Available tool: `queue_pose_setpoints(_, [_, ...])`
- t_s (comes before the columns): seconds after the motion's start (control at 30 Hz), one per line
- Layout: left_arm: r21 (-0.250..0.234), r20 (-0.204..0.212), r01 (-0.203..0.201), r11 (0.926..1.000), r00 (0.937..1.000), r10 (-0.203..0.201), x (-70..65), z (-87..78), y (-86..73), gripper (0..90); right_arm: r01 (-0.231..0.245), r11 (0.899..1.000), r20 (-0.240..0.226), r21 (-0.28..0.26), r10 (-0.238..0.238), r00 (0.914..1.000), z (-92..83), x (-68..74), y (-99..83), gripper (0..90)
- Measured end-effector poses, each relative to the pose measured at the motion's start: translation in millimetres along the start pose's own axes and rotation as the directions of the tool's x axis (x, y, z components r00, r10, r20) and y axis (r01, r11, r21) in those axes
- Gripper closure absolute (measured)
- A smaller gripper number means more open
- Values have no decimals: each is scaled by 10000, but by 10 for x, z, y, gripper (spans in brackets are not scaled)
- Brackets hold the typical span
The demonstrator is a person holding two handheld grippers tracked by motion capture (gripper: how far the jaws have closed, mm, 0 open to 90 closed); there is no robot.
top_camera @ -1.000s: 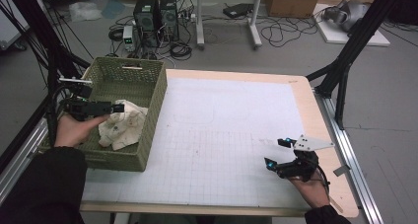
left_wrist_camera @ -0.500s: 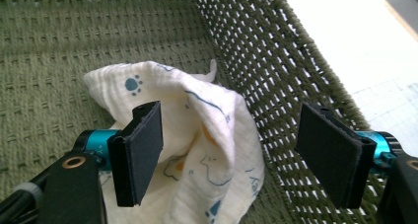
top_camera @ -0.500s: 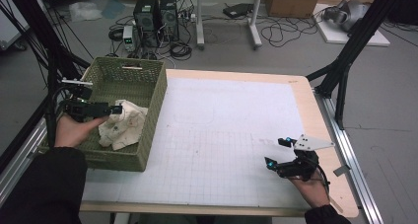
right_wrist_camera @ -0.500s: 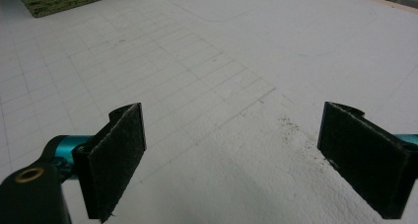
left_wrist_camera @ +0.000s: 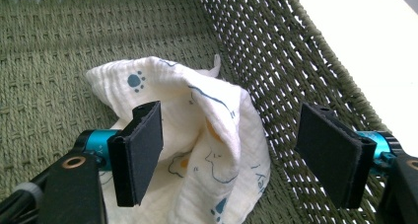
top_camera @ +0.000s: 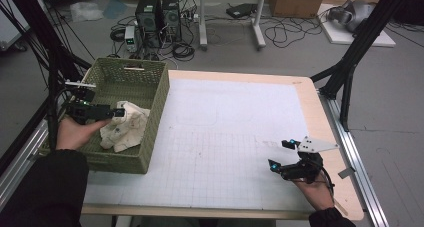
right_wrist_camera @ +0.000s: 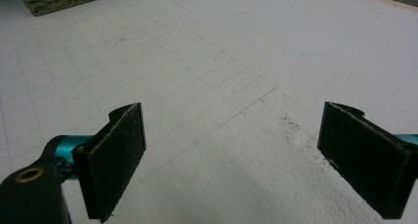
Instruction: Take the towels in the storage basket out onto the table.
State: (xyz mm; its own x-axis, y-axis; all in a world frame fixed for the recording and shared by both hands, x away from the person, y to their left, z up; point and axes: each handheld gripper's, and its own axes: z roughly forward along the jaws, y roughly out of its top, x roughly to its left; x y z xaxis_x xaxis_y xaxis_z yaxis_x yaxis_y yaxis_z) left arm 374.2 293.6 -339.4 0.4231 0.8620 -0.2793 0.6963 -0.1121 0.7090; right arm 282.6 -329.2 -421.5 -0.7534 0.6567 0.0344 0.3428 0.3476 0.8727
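Cream cloth (left_wrist_camera: 197,135) with blue paw prints, crumpled in green woven basket (top_camera: 150,94), bunched against the wall nearest the white mat. Left gripper (left_wrist_camera: 231,155) inside basket, jaws spread wide, straddling the cloth's raised fold; pads not pressing, nothing gripped. Basket at table's left edge, beside white gridded mat (top_camera: 225,137). Right gripper (top_camera: 282,154) well apart, low over mat's near right corner, jaws wide open, nothing between them.
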Motion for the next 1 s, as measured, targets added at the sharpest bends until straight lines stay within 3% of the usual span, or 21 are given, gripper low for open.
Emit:
queue_pose_setpoints(0.57, [359, -303, -151, 9992, 9994, 162, 7, 87, -24, 282, 34, 10000, -39, 9, -34, 10000, 7, 1, -1, 102])
queue_pose_setpoints(0.73, [656, -443, -196, 9977, 9988, 226, 13, 135, -4, 289, 42, 10000, -23, -16, -42, 10000, 9, -2, 0, 102])
queue_pose_setpoints(0.87, [931, -699, -149, 9955, 9973, 215, 16, 217, 21, 290, 12, 10000, -27, 33, -12, 10000, 11, 6, 1, 102])
queue_pose_setpoints(1.0, [1487, -1224, -409, 9880, 9907, 594, -6, 309, 29, 304, 73, 10000, -34, -2, -73, 10000, 20, 4, 1, 102])
